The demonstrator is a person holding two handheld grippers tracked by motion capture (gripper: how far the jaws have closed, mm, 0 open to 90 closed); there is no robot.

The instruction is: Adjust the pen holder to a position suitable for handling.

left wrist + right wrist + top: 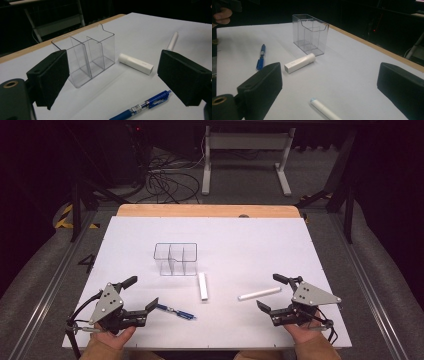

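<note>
A clear plastic organizer (175,259) (86,58) (310,34) with three compartments stands empty near the table's middle. In front of it lie a short white stick (202,286) (135,63) (300,63), a slimmer white pen (259,293) (172,41) (324,109) to the right, and a blue pen (175,311) (142,106) (261,57) to the left. My left gripper (141,291) (113,80) is open at the front left, its near jaw beside the blue pen's end. At the front right my right gripper (268,292) (329,90) is open beside the slim white pen.
The white tabletop (250,245) has a wooden strip (207,210) along its far edge. Beyond it are cables and a white frame (247,155) on the floor. Metal rails run along both sides of the table.
</note>
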